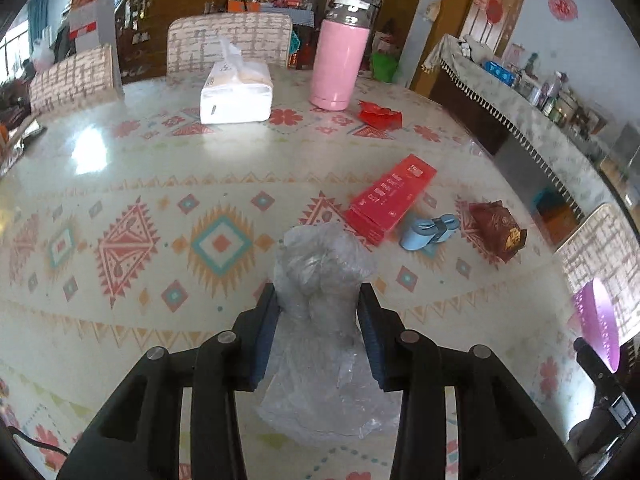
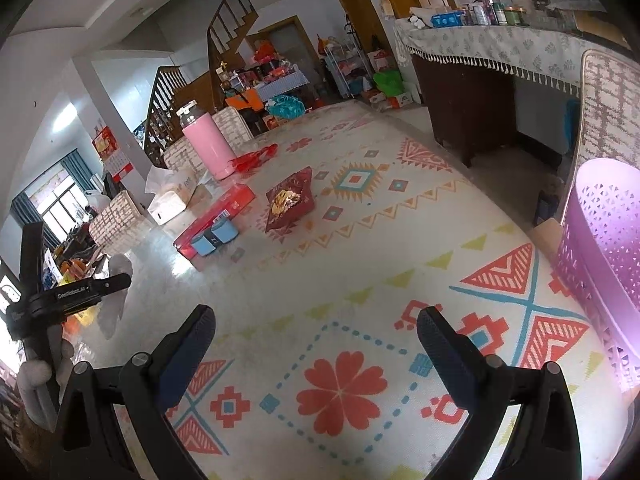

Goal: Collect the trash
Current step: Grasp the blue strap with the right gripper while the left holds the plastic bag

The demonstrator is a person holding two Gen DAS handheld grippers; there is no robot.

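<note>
The only legible marking was "GenRobot.AI" on the left gripper (image 2: 116,280) body, seen in the right wrist view; print on the red box (image 1: 390,198) was too small to read. The left gripper (image 1: 318,300) had its jaws closed narrowly on a crumpled clear plastic bag (image 1: 320,280), held above the bench (image 1: 140,320), with the red box ahead and right of the jaws. The right gripper (image 2: 316,330) jaws stood wide and held nothing, with the purple basket (image 2: 604,256) to their right.

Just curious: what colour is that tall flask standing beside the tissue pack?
Pink, with a silver lid: the tall metal flask shows best in the left wrist view.
</note>
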